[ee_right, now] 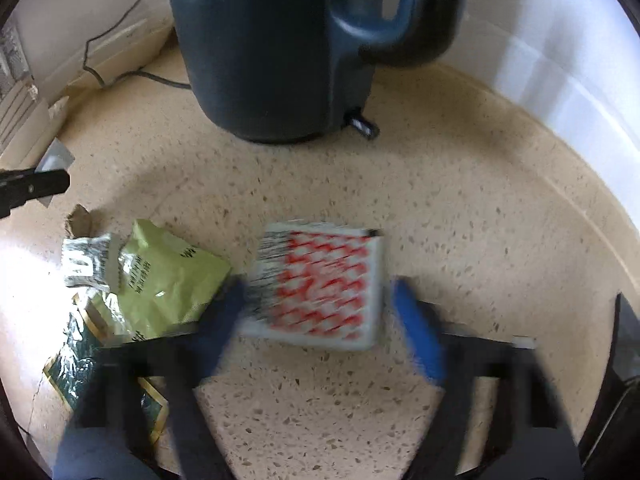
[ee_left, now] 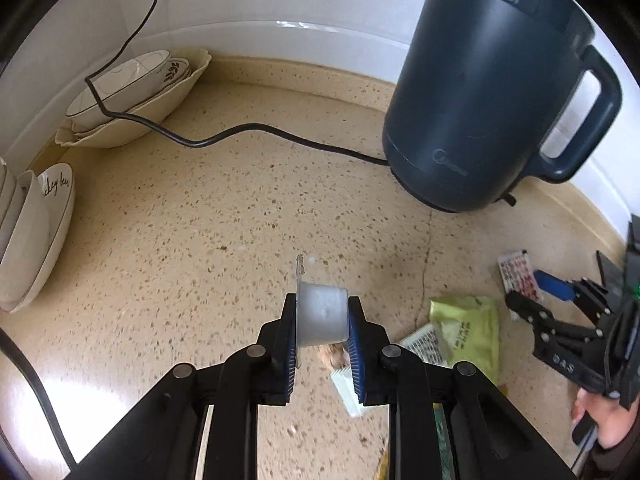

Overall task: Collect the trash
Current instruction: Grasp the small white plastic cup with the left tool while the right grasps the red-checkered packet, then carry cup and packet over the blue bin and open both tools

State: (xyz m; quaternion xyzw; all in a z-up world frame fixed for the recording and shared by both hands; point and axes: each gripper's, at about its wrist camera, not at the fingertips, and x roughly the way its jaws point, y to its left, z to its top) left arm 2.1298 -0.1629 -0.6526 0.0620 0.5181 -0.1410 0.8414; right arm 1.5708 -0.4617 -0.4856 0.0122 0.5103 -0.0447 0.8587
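My left gripper (ee_left: pixel 322 334) is shut on a small white plastic cup (ee_left: pixel 322 314) and holds it above the speckled counter. My right gripper (ee_right: pixel 320 308) is open, its blue pads on either side of a white packet with a red pattern (ee_right: pixel 320 284) lying flat on the counter; this view is blurred. The right gripper (ee_left: pixel 532 292) also shows in the left wrist view beside the same packet (ee_left: pixel 516 270). A green wrapper (ee_right: pixel 168 276) (ee_left: pixel 472 328), a silver wrapper (ee_right: pixel 90 262) and a dark green and gold wrapper (ee_right: pixel 80 364) lie left of the packet.
A dark blue kettle (ee_left: pixel 484 92) (ee_right: pixel 276 40) stands at the back by the wall, its black cord (ee_left: pixel 240 130) running across the counter to a wall socket. Stacked bowls (ee_left: pixel 132 96) and plates (ee_left: pixel 36 232) sit at the left.
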